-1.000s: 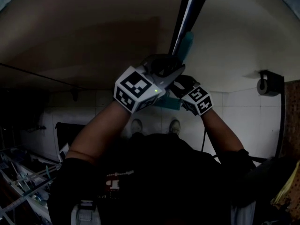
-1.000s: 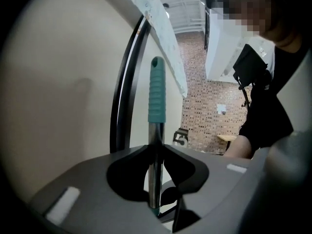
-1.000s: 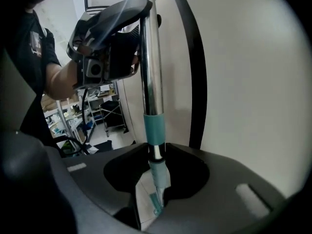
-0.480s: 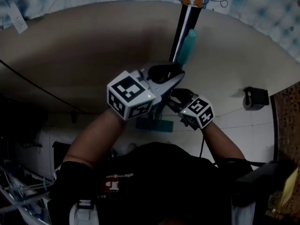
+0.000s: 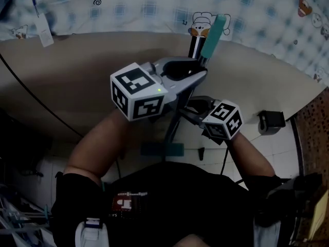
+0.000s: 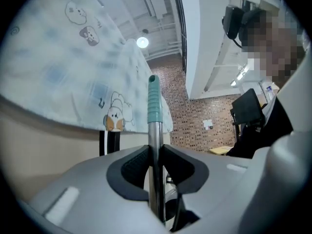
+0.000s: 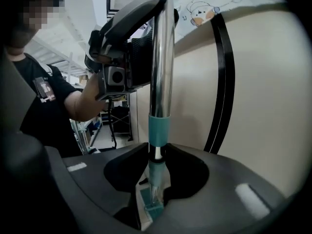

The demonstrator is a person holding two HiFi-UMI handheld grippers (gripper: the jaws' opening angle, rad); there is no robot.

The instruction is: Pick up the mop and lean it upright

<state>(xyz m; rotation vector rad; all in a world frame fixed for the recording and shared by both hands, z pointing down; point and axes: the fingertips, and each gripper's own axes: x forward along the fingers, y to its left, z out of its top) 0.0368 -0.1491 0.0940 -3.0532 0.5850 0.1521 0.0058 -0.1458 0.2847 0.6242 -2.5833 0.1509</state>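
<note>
Both tools are clamped on the mop (image 6: 155,130): the right gripper (image 7: 157,165) pinches its metal pole at a teal collar (image 7: 159,129), and the left gripper (image 6: 156,167) squeezes the pole just above. The mop stands near upright, its teal head (image 5: 162,149) below the hands, in front of a beige wall (image 5: 77,71) and cartoon-print cloth (image 5: 149,9).
</note>
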